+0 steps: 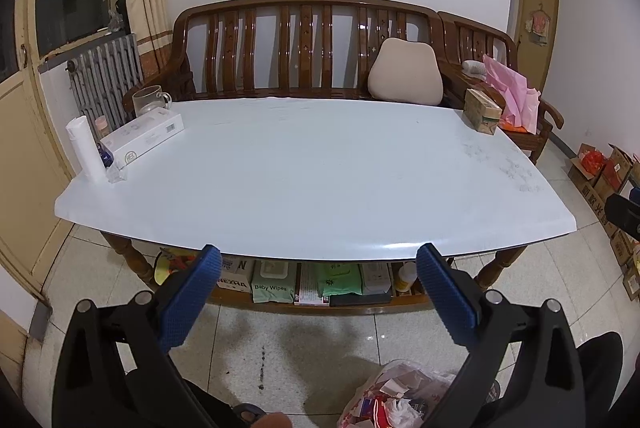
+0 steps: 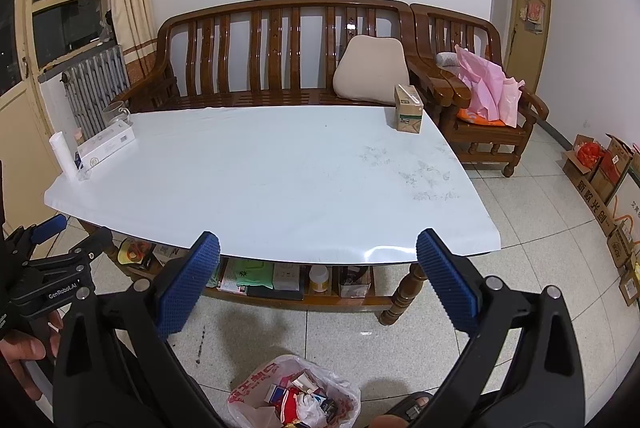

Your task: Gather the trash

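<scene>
Both grippers — left [image 1: 318,260], right [image 2: 318,248] — gape wide, empty, above the trash bag [image 2: 296,394]

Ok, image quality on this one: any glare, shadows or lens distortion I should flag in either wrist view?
Left wrist view: strong fisheye bowing of the table edge, a bright glare patch near the front rim, dark vignette corners, soft shadow on the floor tiles between the left gripper fingers. Right wrist view: same barrel distortion and vignette, glare on the rim by the right gripper, trash bag sharp; no motion blur in either.
</scene>
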